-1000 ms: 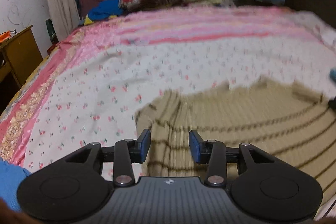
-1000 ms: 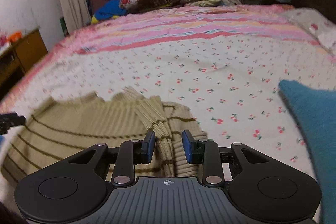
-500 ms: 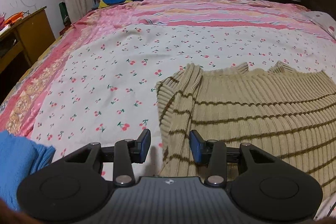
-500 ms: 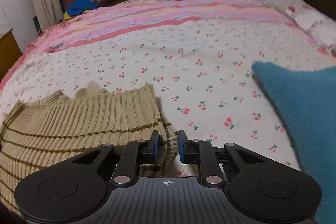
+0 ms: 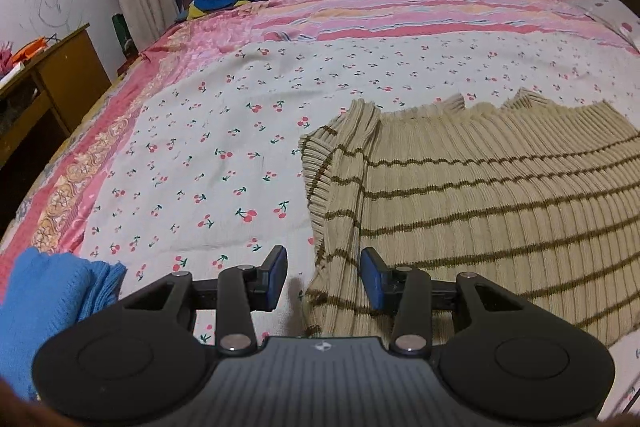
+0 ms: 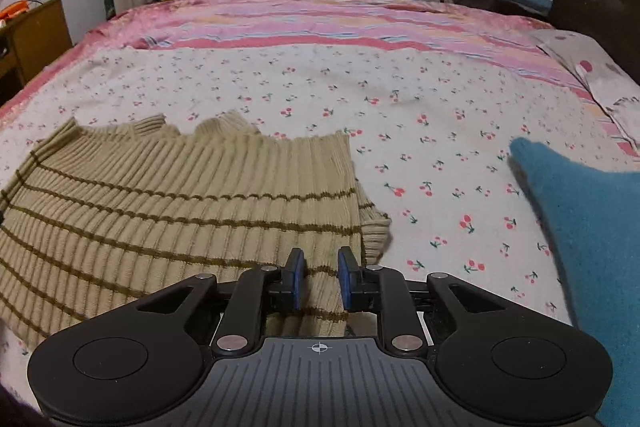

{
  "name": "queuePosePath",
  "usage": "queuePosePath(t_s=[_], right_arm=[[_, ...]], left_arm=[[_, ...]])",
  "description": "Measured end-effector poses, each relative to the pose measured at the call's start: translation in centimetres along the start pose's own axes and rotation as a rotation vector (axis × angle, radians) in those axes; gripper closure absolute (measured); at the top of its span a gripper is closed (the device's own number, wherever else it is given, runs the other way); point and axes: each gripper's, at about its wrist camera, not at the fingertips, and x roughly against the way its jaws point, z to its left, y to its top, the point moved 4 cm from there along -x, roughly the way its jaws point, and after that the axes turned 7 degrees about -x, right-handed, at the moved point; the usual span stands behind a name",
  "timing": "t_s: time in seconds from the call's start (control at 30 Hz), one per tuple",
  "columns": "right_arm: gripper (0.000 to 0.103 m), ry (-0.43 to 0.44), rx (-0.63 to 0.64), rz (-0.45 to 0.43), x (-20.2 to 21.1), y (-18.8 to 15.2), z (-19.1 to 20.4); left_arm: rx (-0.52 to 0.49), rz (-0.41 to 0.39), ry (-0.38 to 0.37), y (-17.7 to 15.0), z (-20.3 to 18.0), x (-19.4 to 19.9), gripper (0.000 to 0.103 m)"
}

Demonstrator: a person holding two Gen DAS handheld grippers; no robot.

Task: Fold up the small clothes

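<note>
Sweater [image 5: 500, 195], ribbed beige with thin brown stripes, lies flat.

From my left wrist view, the striped sweater [image 5: 500, 203] runs off the right edge, and its near hem disappears under the left gripper [image 5: 323, 277], so I cannot tell whether the jaws touch fabric. A blue garment [image 5: 48, 299] is cut off at the lower left. In my right wrist view, the sweater's near edge hides behind the right gripper [image 6: 321, 279], and a teal garment [image 6: 592, 247] leaves the frame on the right.
</note>
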Motion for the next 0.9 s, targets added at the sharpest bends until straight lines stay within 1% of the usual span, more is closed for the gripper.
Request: queuePosePath(t_s=[0.17,0.43,0.53,0.63,0.7,0.8,0.9], right_arm=[[0.084,-0.027,0.02,-0.017,0.8,-0.4,-0.1],[0.084,-0.053,0.024,-0.002,0.7,-1.1,-0.8],[0.084,-0.053,0.02,-0.018,1.3,-1.0,-0.7],[0.084,-0.048,0.049,-0.046,2.3,-1.3,-0.4],[0.084,-0.042,0.062,-0.026,2.3,-1.9,-0.3],[0.084,-0.068,0.069,0.025,1.2,-2.9,-0.7],[0.084,-0.065,0.037,0.023,1.4,-2.4,-0.7]], left_arm=[[0.001,-0.002,-0.007,-0.2,0.0,0.4,0.057],[0.003,-0.002,-0.016,-0.8,0.1,0.8,0.057],[0.006,-0.006,-0.019,-0.9,0.3,1.0,0.057],[0.009,-0.011,-0.019,-1.1,0.5,1.3,0.057],[0.012,-0.011,-0.02,-1.3,0.6,1.3,0.057],[0.01,-0.003,-0.019,-1.7,0.7,1.2,0.056],[0.015,0.004,-0.018,-2.2,1.0,1.2,0.056]])
